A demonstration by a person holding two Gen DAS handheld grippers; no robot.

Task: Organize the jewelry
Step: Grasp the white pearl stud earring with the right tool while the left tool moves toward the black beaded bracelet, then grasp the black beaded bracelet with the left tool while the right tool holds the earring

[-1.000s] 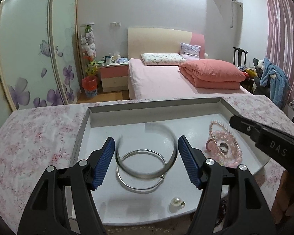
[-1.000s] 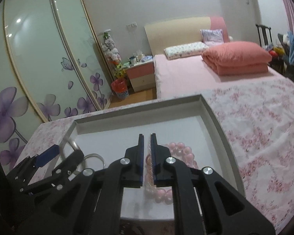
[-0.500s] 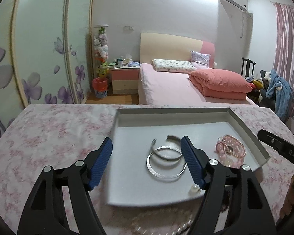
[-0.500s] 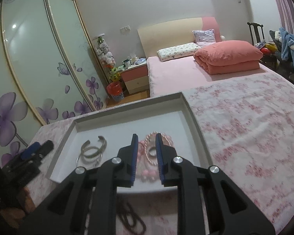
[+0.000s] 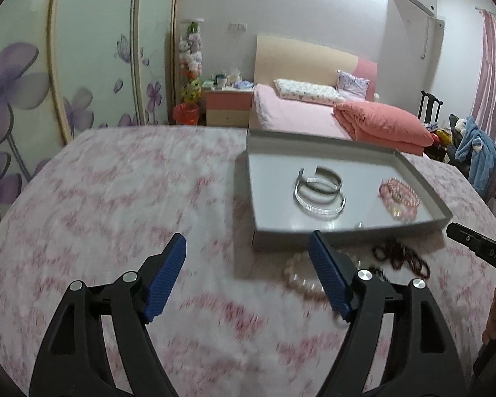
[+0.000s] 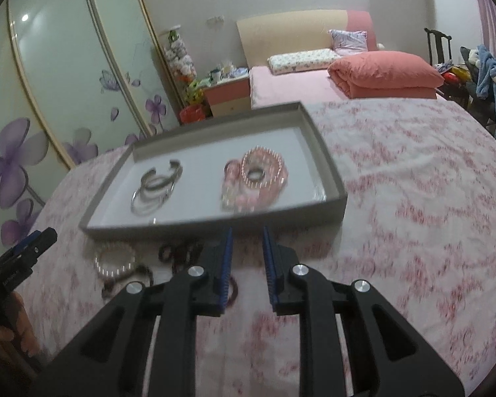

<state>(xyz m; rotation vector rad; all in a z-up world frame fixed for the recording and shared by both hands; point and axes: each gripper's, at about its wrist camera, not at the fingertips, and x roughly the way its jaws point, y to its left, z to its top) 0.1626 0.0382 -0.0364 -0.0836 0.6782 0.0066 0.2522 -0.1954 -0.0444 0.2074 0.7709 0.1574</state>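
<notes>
Both grippers empty, angled downward
Left gripper point(image 5: 248, 278) jaws opening wide; right gripper point(image 6: 246, 261) slightly parted, pointing toward 12 o'clock.

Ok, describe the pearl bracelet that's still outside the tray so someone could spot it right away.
Find the grey tray on the pink floral cloth. On the cloth in front of its near wall lie loose bracelets. The pearl bracelet is the leftmost, a ring of pale shiny beads, while its neighbours are dark beaded strands.

Floral-clothed table point(image 6: 413, 182), grey tray point(image 6: 327, 178), pearl bracelet point(image 6: 114, 261), dark beads point(image 5: 400, 258)
</notes>
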